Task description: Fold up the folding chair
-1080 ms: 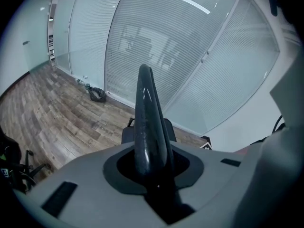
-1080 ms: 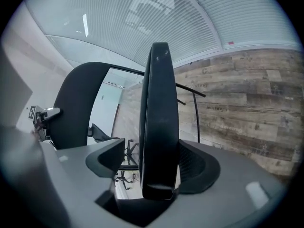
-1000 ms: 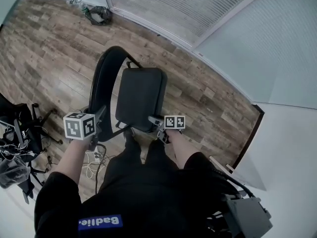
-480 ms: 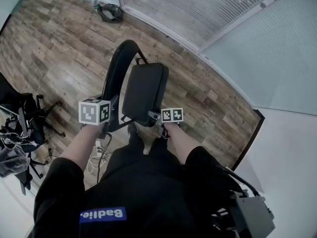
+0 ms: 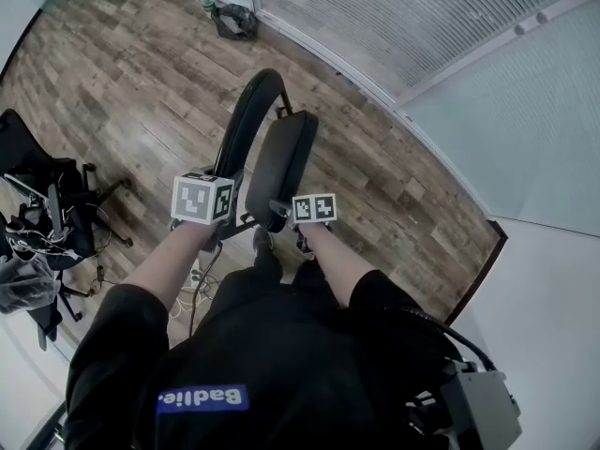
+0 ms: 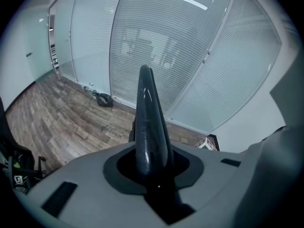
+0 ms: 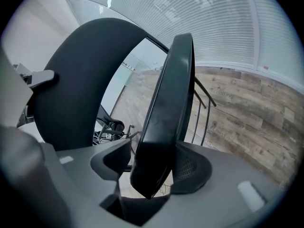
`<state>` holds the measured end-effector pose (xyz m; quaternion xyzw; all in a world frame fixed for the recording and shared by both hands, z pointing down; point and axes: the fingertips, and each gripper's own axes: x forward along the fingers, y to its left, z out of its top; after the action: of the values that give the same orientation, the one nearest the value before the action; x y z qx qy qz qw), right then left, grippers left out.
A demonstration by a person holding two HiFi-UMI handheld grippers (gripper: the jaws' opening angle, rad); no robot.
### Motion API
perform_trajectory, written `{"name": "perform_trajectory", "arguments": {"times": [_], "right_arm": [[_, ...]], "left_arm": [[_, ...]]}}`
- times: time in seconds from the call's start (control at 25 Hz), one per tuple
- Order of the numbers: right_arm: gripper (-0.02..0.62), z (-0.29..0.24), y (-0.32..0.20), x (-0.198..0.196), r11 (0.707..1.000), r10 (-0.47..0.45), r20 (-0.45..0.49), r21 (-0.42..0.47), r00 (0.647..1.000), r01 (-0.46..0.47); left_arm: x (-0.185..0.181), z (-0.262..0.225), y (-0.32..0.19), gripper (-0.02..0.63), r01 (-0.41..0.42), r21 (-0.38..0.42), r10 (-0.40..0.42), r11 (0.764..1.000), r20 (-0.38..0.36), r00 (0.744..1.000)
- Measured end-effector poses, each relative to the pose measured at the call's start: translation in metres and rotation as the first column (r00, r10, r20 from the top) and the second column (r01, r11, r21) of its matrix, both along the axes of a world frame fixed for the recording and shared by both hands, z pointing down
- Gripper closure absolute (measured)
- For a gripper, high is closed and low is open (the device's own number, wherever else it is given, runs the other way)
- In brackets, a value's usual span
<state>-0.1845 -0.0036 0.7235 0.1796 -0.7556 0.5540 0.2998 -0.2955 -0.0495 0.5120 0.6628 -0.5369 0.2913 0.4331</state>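
Note:
The black folding chair stands on the wood floor in front of me. Its curved backrest (image 5: 246, 125) is edge-on, and my left gripper (image 5: 223, 217) is shut on its rim (image 6: 148, 113). The padded seat (image 5: 284, 162) is tipped up steeply, close to the backrest. My right gripper (image 5: 283, 210) is at the seat's front edge. In the right gripper view the seat (image 7: 166, 108) lies between the closing jaws of my right gripper (image 7: 152, 167). It rests on the right pad, and a thin gap shows at the left pad. The backrest (image 7: 80, 80) looms just to the left.
A black office chair with cables (image 5: 47, 223) stands at the left. Loose cords (image 5: 200, 275) lie on the floor by my feet. A dark bag (image 5: 234, 19) sits against the glass wall with blinds (image 5: 394, 17). A white wall and dark door frame (image 5: 486, 256) are at the right.
The seat has swung from nearly flat to steeply upright, toward the backrest. My right gripper rose and moved left with it. The left gripper rose a little, still on the backrest.

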Motion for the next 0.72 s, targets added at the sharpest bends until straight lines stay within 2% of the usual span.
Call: {"name": "perform_trajectory", "arguments": {"times": [0.28,0.72], "right_arm": [[0.359,-0.015,0.003,-0.054,0.999,-0.037,0.025,0.015,0.999,0.036],[0.359,-0.022,0.007,-0.106,0.998,-0.06,-0.045,0.032,0.997,0.062]], "left_arm": [[-0.001,-0.007,0.001,0.517,-0.004,0.007,0.004,1.0,0.03,1.0],[-0.016,-0.011,0.003,0.518,-0.008,0.014,0.007,1.0,0.069,0.998]]}}
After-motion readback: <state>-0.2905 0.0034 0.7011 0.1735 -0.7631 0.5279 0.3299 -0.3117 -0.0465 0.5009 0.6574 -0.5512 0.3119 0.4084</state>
